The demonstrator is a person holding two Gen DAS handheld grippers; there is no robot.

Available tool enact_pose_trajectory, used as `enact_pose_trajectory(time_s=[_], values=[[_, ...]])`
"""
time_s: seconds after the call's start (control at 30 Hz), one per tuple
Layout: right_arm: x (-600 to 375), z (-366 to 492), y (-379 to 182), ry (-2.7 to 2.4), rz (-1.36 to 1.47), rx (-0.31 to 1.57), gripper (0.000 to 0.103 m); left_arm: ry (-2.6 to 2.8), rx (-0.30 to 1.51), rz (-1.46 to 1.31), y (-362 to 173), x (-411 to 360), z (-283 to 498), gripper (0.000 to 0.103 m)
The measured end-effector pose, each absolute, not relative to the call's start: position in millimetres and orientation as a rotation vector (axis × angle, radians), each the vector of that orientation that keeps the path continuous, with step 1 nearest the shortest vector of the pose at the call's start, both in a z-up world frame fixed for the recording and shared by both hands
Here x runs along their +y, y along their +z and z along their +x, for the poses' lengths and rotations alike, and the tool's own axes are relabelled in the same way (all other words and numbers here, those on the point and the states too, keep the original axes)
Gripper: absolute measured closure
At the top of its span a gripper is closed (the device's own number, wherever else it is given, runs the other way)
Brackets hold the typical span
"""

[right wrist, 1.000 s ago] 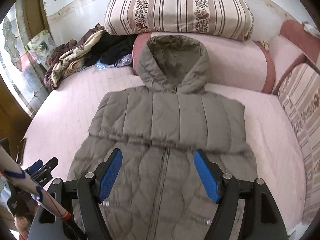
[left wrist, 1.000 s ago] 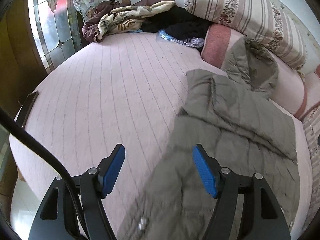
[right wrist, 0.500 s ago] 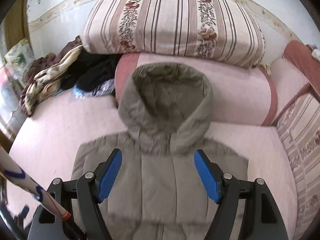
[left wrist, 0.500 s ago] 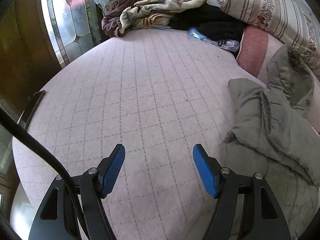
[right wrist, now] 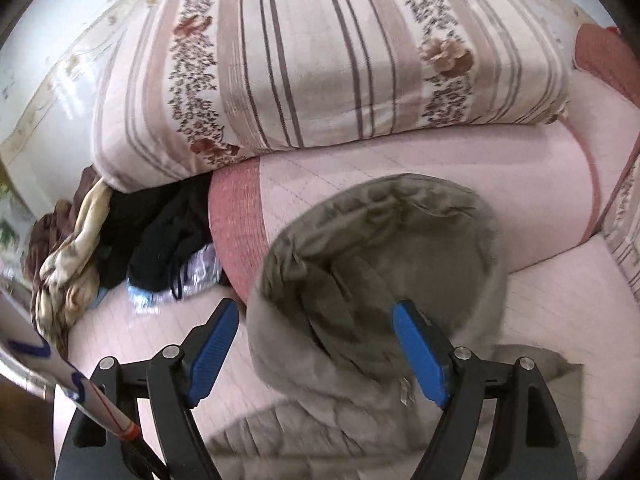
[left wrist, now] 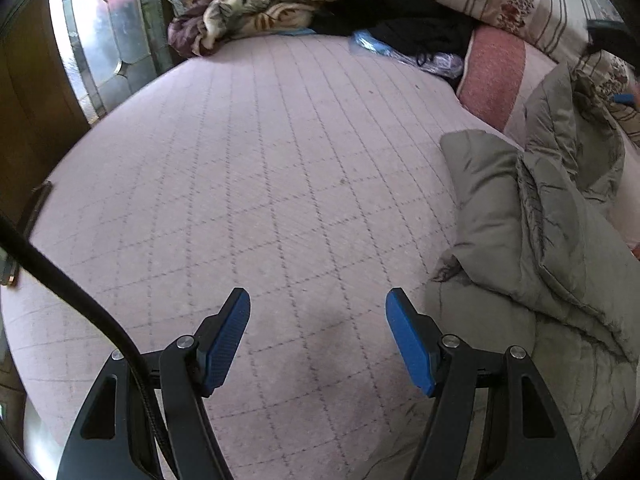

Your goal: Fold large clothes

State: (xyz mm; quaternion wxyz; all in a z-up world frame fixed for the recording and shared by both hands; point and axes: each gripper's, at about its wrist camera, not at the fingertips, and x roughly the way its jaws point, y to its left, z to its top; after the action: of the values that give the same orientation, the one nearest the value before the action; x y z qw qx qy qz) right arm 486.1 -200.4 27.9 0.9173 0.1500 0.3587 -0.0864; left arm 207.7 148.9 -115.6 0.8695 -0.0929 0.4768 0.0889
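A grey-green quilted hooded jacket (left wrist: 532, 248) lies on the pink quilted bed (left wrist: 260, 168), its sleeve folded over the body. My left gripper (left wrist: 318, 312) is open and empty over bare bed, just left of the jacket's side. In the right wrist view my right gripper (right wrist: 316, 320) is open and empty, held over the jacket's hood (right wrist: 380, 256), which leans against a pink bolster (right wrist: 420, 176). The jacket's lower part is out of the right view.
A striped floral pillow (right wrist: 320, 60) lies on the bolster. A heap of dark and patterned clothes (left wrist: 320, 8) sits at the bed's far corner by a stained-glass window (left wrist: 108, 40). The bed's edge (left wrist: 24, 280) runs at the left.
My right gripper has moved forward from above the jacket's body to the hood. My left gripper has swung left off the jacket onto bare bed. Both stayed open.
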Motion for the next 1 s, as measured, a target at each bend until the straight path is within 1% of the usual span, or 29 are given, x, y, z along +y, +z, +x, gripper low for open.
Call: enact_pose_trajectory(time_s=[0.2,0.33,0.37,0.4,0.43,0.47,0.67,0.8,0.9,1.0], values=[[-202.1,529.8,8.5,-0.209,0.408,0.738,0.016,0.174,1.027,-0.197,-125.3,146.7,217.0,0.034],[-198.9,545.3,-3.6,-0.227,0.405,0.77,0.017,0.166,1.049,-0.188,-131.6,142.9,221.2,0.034],[-198.0,545.4,-6.9,-0.229,0.387,0.782,0.03,0.165,1.05,-0.186,-131.9,141.8,221.5,0.034],[-197.3,545.2,-9.0,-0.226,0.377,0.794,0.047,0.163,1.048,-0.182,-131.5,140.4,221.4,0.034],[-196.8,542.9,-11.4,-0.207,0.372,0.824,0.086,0.16,1.045,-0.177,-130.8,139.3,221.4,0.034],[-195.2,537.5,-9.6,-0.198,0.369,0.832,0.093,0.158,1.044,-0.173,-130.0,138.3,221.7,0.034],[-183.5,452.1,29.2,-0.152,0.229,0.778,0.096,0.146,1.027,-0.189,-121.3,140.2,214.6,0.034],[-179.6,364.5,52.2,-0.097,0.199,0.765,0.096,0.144,1.013,-0.22,-114.4,147.4,206.4,0.034],[-178.7,296.6,54.2,-0.059,0.207,0.769,0.097,0.142,1.009,-0.242,-110.8,153.6,200.4,0.034],[-173.1,235.4,33.3,-0.031,0.215,0.806,0.097,0.139,1.004,-0.256,-108.7,157.5,195.1,0.034]])
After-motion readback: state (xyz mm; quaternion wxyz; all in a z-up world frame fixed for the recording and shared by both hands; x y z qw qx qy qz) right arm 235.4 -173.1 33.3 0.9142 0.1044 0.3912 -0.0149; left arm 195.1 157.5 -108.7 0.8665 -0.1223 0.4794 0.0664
